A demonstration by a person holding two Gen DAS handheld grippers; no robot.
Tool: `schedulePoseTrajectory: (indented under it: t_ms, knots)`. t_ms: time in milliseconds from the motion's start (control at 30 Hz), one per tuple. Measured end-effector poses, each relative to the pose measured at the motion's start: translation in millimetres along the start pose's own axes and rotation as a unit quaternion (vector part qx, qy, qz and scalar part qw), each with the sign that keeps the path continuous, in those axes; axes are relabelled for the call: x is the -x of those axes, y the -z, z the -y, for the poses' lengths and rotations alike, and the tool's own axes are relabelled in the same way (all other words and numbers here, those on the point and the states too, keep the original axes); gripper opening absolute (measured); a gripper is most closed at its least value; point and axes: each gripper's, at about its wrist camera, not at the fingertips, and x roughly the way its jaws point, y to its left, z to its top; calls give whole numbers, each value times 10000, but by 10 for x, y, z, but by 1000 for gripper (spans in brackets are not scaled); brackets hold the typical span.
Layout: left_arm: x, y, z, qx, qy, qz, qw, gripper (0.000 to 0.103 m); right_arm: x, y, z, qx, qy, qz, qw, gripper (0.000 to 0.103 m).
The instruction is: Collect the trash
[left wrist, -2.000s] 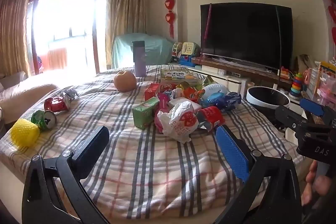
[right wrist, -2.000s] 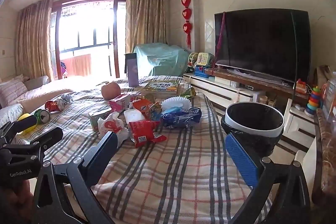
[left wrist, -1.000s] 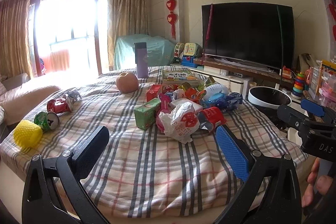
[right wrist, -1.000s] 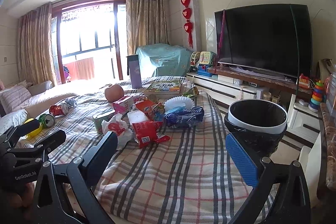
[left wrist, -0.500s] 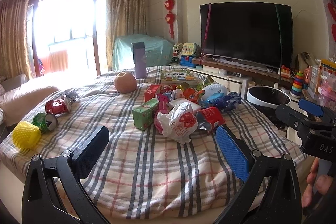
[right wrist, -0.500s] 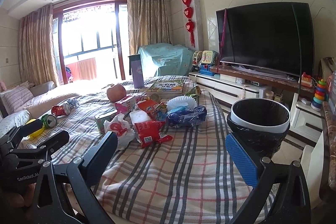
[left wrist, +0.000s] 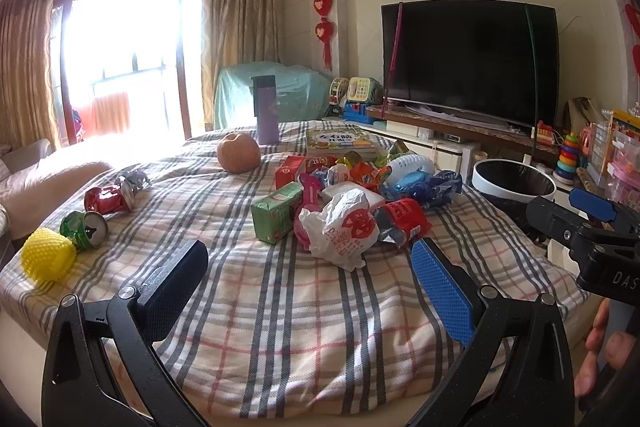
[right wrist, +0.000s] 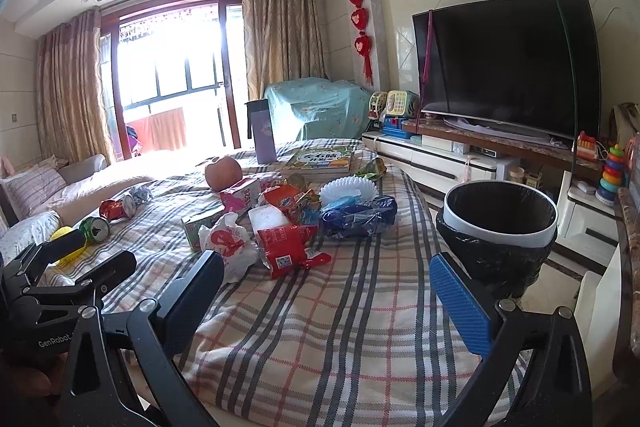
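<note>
A heap of trash lies mid-table on the plaid cloth: a white plastic bag (left wrist: 340, 227) (right wrist: 228, 243), a green carton (left wrist: 276, 213), a red wrapper (right wrist: 286, 245) and a blue bag (right wrist: 358, 215). Crushed cans, one red (left wrist: 106, 199) and one green (left wrist: 84, 225), sit at the left. A bin (right wrist: 500, 219) (left wrist: 514, 183) with a white rim and black liner stands beside the table's right edge. My left gripper (left wrist: 310, 277) hangs open over the near cloth, short of the heap. My right gripper (right wrist: 326, 287) is open too, nothing between its fingers.
An apple (left wrist: 238, 153), a purple flask (left wrist: 266, 111) and a picture book (right wrist: 320, 159) stand at the table's far end. A yellow foam net (left wrist: 48, 255) lies at the left edge. A TV (right wrist: 508, 67), a low cabinet and toys line the right wall.
Both views have drifted only slightly; the right gripper has edged a little toward the heap. Both grippers stay open and the trash has not moved.
</note>
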Motion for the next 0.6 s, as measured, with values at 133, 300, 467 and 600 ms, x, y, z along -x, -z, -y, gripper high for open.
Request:
schedulePoseTrajectory:
  t_ms: [133, 300, 467, 600]
  knots:
    - [-16, 7, -10, 6, 9, -24, 10000, 103, -16, 7, -1, -12, -15, -21, 10000, 103]
    - [-59, 20, -20, 20, 17, -81, 10000, 103, -53, 11, -3, -19, -34, -73, 10000, 103]
    - [-119, 18, -67, 61, 25, -169, 9998, 103, -140, -4, -8, -31, -99, -201, 9997, 103]
    - [-232, -4, -142, 158, 32, -329, 9993, 103, -253, -35, -6, -79, -244, -353, 9990, 103]
